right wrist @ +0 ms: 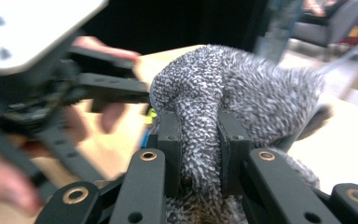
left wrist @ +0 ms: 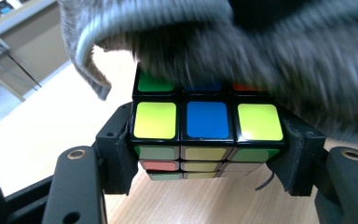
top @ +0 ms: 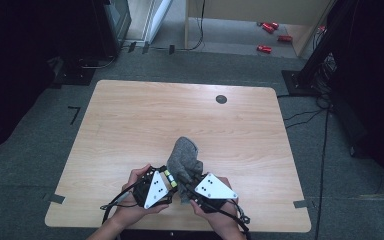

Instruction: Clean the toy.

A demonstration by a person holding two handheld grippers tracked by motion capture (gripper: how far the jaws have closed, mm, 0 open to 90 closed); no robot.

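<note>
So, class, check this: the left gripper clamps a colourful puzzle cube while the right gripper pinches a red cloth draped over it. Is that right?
Not quite: the cloth is grey, not red, as the right gripper view shows. The rest holds: the left gripper clamps the puzzle cube, and the right gripper pinches a fold of the cloth draped over it.

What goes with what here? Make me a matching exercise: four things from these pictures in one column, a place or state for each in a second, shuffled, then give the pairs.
Things:
1. puzzle cube
2. grey cloth
3. small dark disc
4. red items

Places or states:
A. lying on the floor beyond the table
B. pinched in a fold between the jaws of the right gripper
C. clamped by its sides in the left gripper, partly draped over
D. lying alone near the table's far edge

Pairs: 1-C, 2-B, 3-D, 4-A
</note>
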